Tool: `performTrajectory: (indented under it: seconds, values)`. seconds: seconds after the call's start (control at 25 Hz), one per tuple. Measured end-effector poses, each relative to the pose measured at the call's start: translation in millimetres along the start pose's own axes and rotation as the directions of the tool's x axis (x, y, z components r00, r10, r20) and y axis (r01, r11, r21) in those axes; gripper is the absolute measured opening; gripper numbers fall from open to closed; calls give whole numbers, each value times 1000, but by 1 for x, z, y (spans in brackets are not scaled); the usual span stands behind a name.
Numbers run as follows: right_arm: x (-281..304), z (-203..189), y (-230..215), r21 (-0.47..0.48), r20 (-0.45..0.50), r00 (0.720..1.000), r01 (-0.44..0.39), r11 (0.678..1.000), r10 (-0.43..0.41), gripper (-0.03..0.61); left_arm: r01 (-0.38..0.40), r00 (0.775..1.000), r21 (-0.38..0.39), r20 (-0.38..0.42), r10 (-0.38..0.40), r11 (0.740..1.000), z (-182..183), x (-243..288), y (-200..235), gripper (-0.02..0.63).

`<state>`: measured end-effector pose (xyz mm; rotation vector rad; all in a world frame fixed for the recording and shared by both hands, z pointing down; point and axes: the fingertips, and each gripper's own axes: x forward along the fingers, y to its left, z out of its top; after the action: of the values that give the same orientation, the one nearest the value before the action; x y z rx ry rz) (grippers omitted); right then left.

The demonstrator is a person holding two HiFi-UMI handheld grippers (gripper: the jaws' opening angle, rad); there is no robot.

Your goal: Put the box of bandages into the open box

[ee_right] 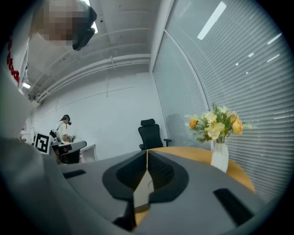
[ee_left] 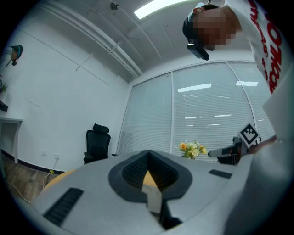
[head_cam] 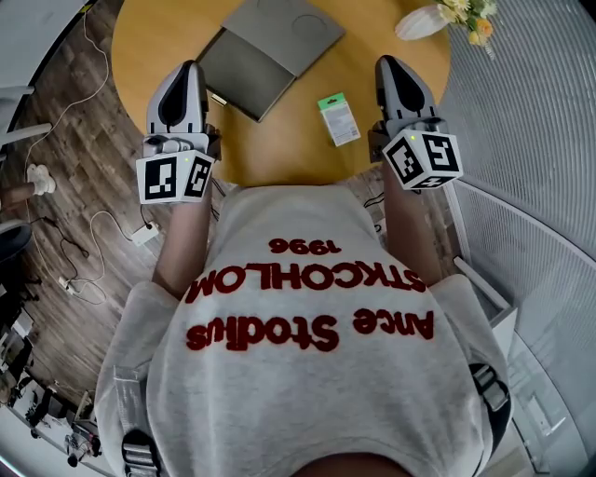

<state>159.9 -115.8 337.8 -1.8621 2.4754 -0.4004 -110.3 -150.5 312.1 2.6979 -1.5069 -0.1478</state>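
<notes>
Well, both tools were shut tight and carrying nothing. The right gripper [head_cam: 389,65] had its jaws pressed together on air, and the left gripper [head_cam: 191,69] matched it. Both hung at the near edge of the round table [head_cam: 279,154], pointing roughly level. Just inside the right gripper, the box of bandages [head_cam: 338,118] lay flat on the wood, touched by nobody. The grey open box [head_cam: 244,79] sat beyond it, nearer the left gripper, apart from the bandages.

Trouble, as I judged it, started with those closed jaws. If they went in shut, they would only shove that small, light-looking pack across the tabletop. A pack lying that flat offered little to pinch, so a shallow, level approach might skate over it or knock it askew. Neither gripper view had the pack in sight either, so aiming fell to the head view. Watch the vase of flowers [head_cam: 424,20] too, beyond the right gripper: a wide swing could tip it.
</notes>
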Motion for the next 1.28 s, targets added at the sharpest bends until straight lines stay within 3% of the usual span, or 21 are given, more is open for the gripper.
performTrajectory:
  seconds: [0.32, 0.52, 0.84, 1.0, 1.16, 1.28]
  values:
    - [8, -75, 5, 32, -178, 984, -11, 999, 16, 14, 35, 998, -16, -58, -36, 999, -33, 7, -15, -2]
    - [6, -135, -4, 39, -317, 948, -1, 999, 14, 101, 71, 994, 20, -82, -69, 997, -53, 14, -24, -2]
    - [0, -229, -5, 13, -530, 848, 25, 1000, -15, 284, 79, 986, -7, -147, -79, 997, -86, 14, -27, -2]
    - [-8, -264, -1, -54, -648, 762, -15, 998, -23, 353, 97, 980, 13, -176, -93, 995, -92, 10, -34, -2]
    - [-4, -281, -3, -92, -704, 709, -35, 995, -40, 374, 164, 972, 97, -188, -144, 982, -91, 13, -48, -2]
    - [-4, -288, -5, -98, -727, 684, -25, 995, -55, 374, 162, 971, 77, -188, -145, 984, -93, 13, -47, -2]
